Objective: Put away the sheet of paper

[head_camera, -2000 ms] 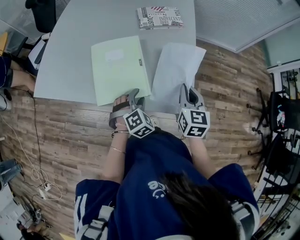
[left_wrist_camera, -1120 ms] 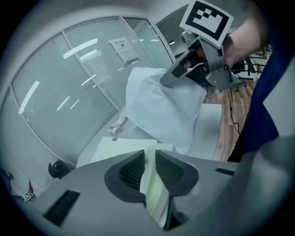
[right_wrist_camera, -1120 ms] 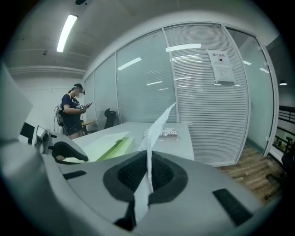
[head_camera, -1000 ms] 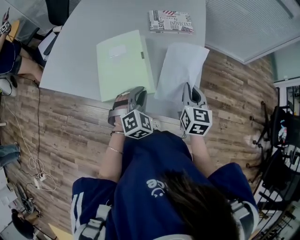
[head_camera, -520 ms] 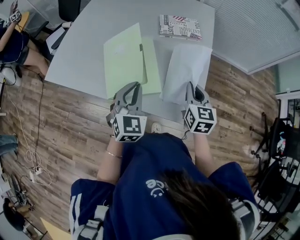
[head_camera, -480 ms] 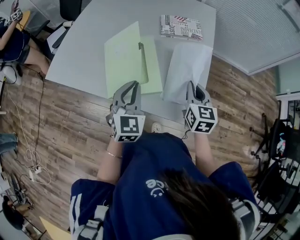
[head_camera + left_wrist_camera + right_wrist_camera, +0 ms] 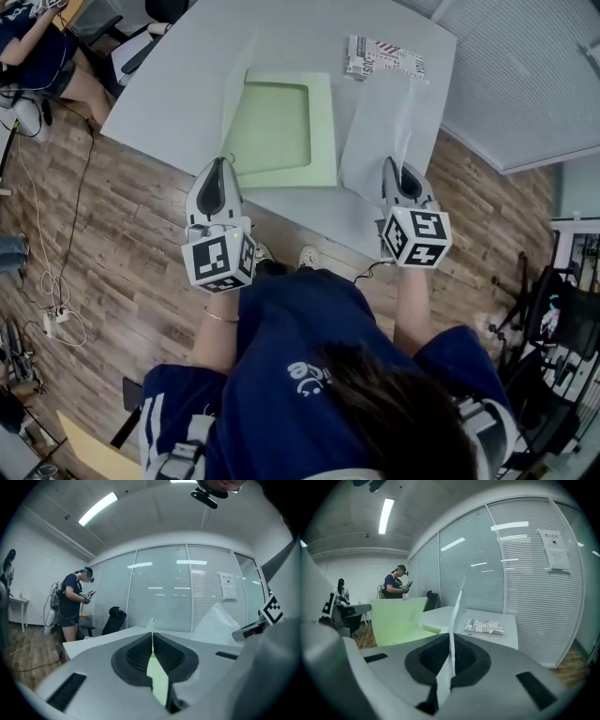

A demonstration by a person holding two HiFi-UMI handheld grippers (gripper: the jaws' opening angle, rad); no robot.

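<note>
Raised cover of the pale green card folder (image 7: 281, 127) is clamped in the left claw (image 7: 220, 165), above the grey counter (image 7: 183, 66). White paper sheet (image 7: 380, 122) is pinched at its near edge by the right claw (image 7: 397, 165), just beside the folder.

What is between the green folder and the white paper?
Only a thin strip of bare grey table lies between the green folder and the white paper. It shows in the head view.

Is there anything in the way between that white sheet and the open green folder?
Nothing visible. The right gripper holds the sheet of paper just beside the green folder, whose cover the left gripper holds up; the booklet lies farther back.
</note>
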